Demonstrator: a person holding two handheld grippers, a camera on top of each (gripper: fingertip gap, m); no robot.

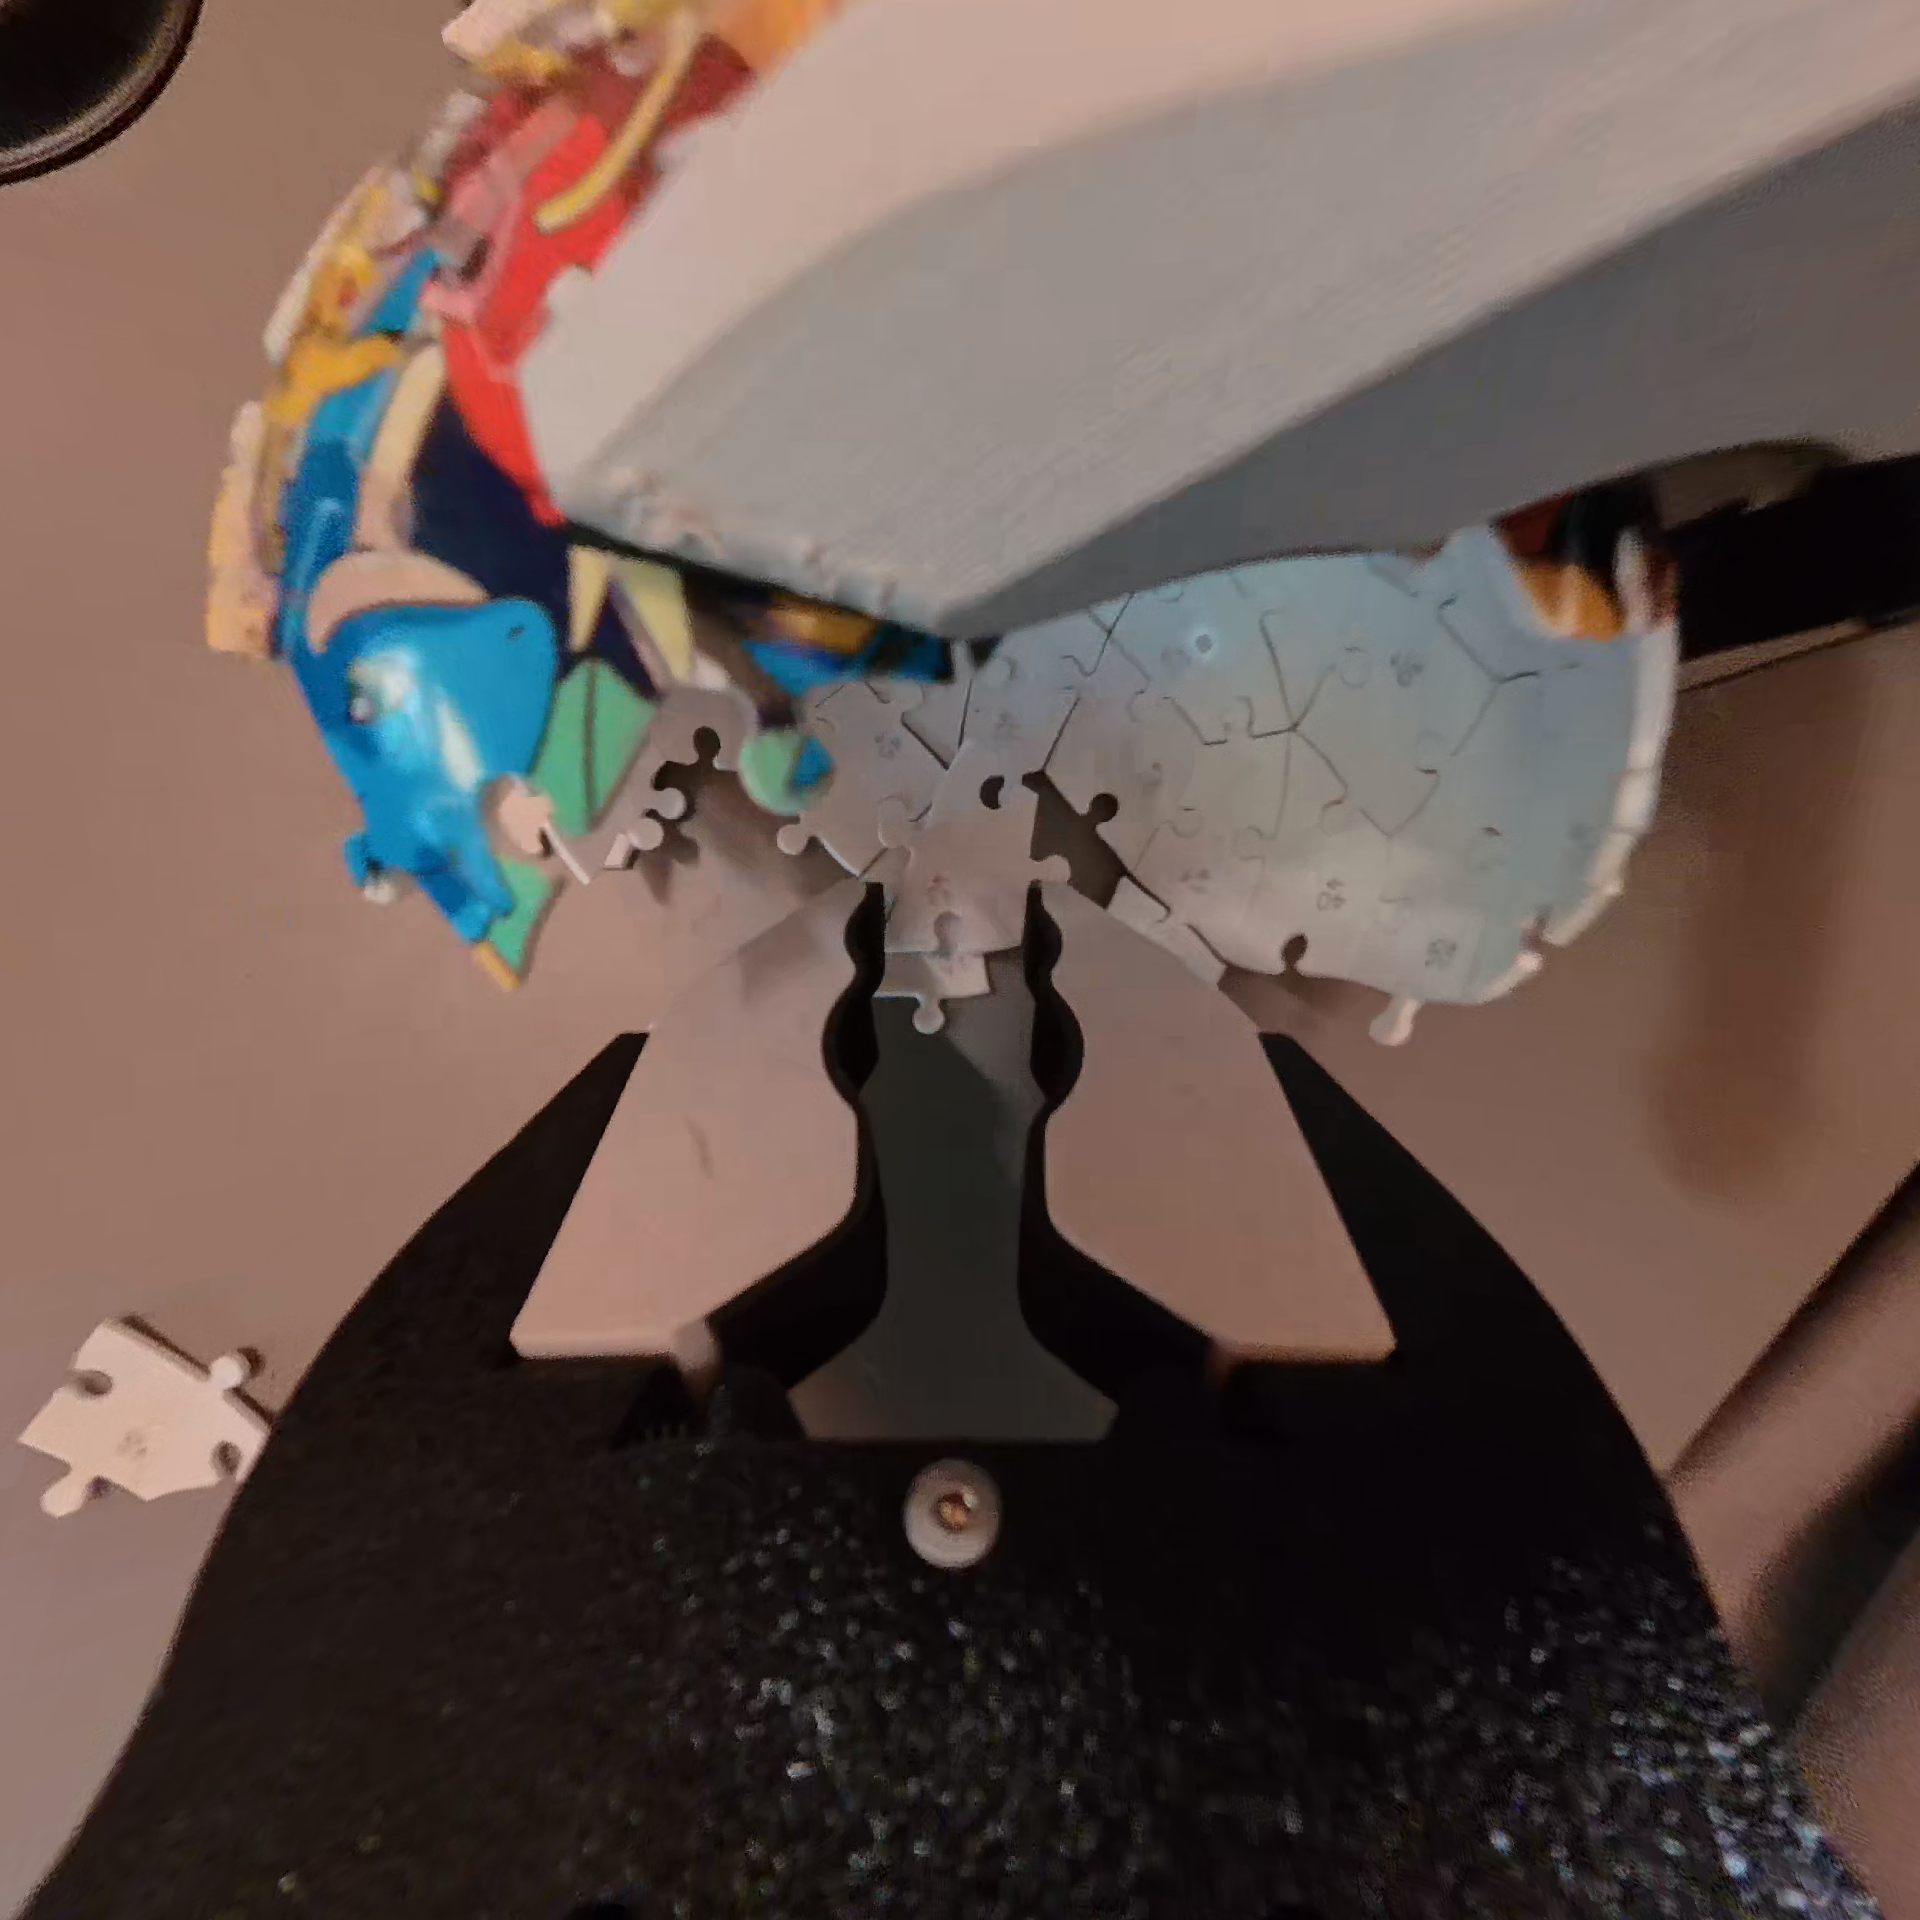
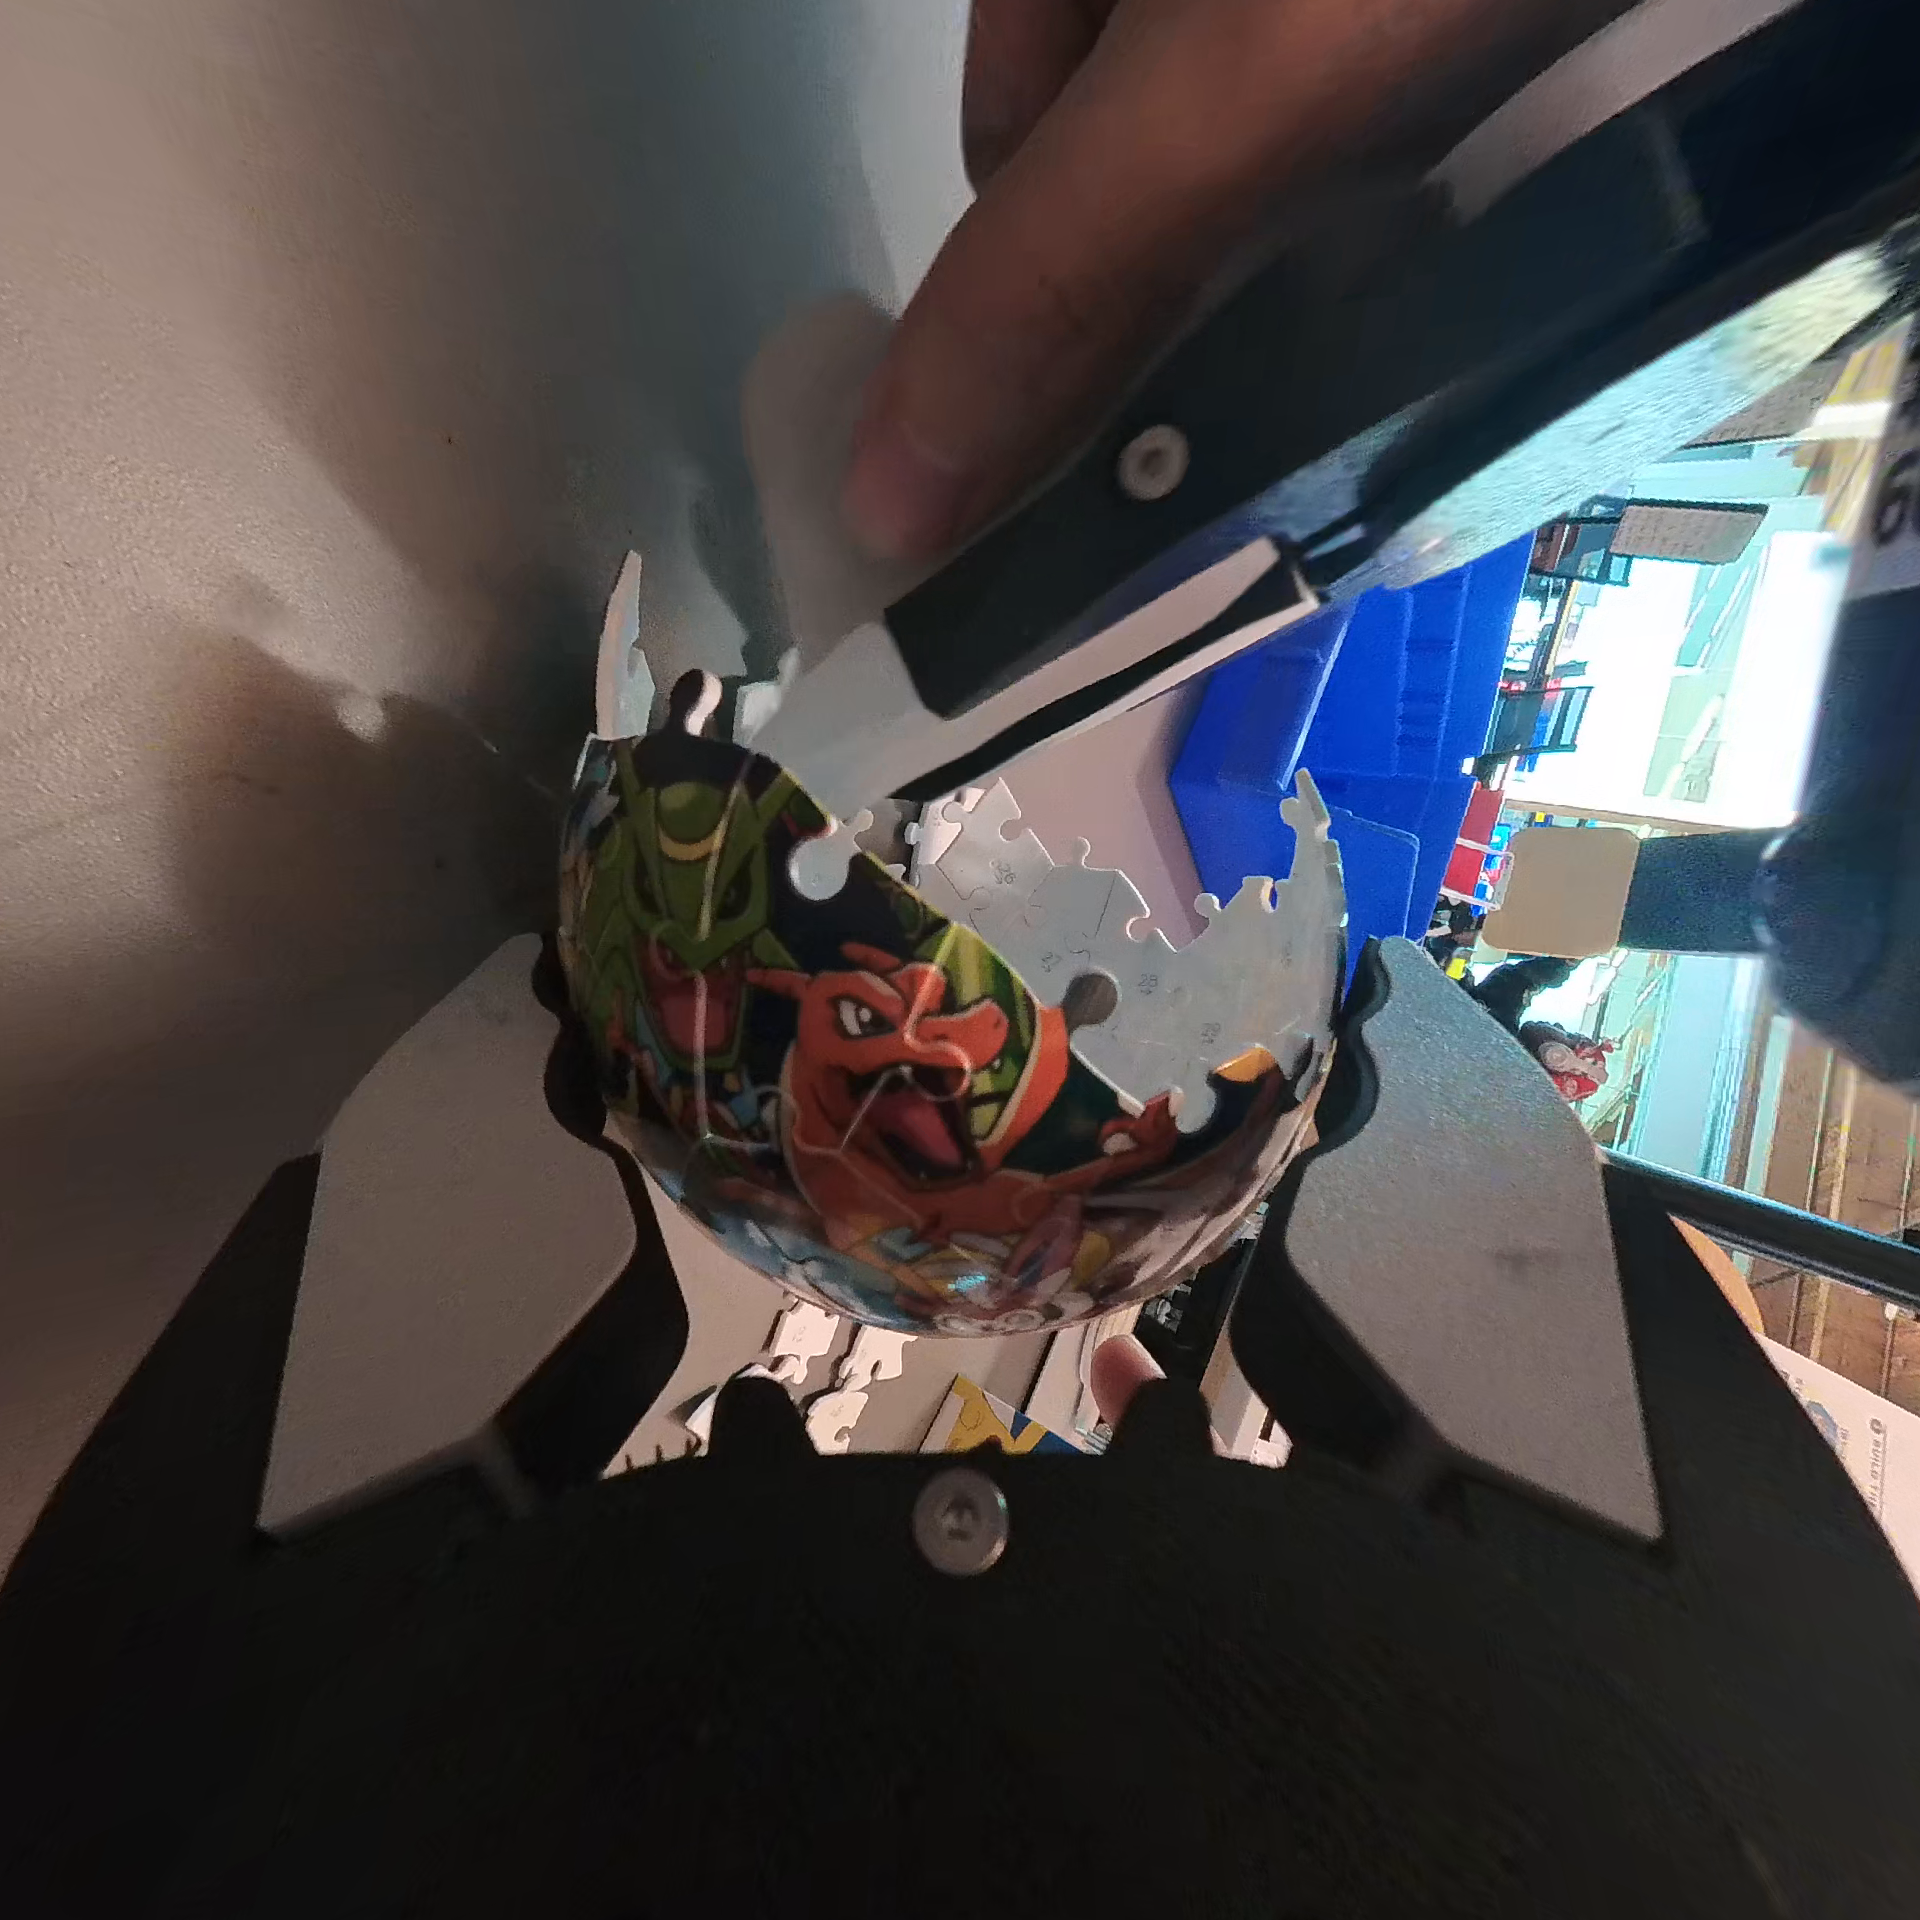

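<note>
A part-built puzzle ball, a curved shell with cartoon pictures outside (image 2: 831, 1060) and plain grey inside, sits between the fingers of my right gripper (image 2: 956, 997), which is shut on its sides. In the left wrist view the shell shows its grey inside (image 1: 1299, 769) and its coloured outside (image 1: 416, 675). My left gripper (image 1: 958, 925) is shut on a small grey puzzle piece (image 1: 940, 961) and holds it against the shell's jagged rim. The left gripper's finger (image 2: 1039, 644) reaches into the shell from the upper right, with a person's hand (image 2: 987, 364) on it. A right-gripper finger (image 1: 1039, 312) fills the top of the left wrist view.
A loose white puzzle piece (image 1: 145, 1423) lies on the beige table (image 1: 208, 1039) at the lower left. A dark round object (image 1: 62, 83) is at the top left corner. A blue bin (image 2: 1351, 727) stands behind the ball. More loose pieces (image 2: 831, 1361) lie under it.
</note>
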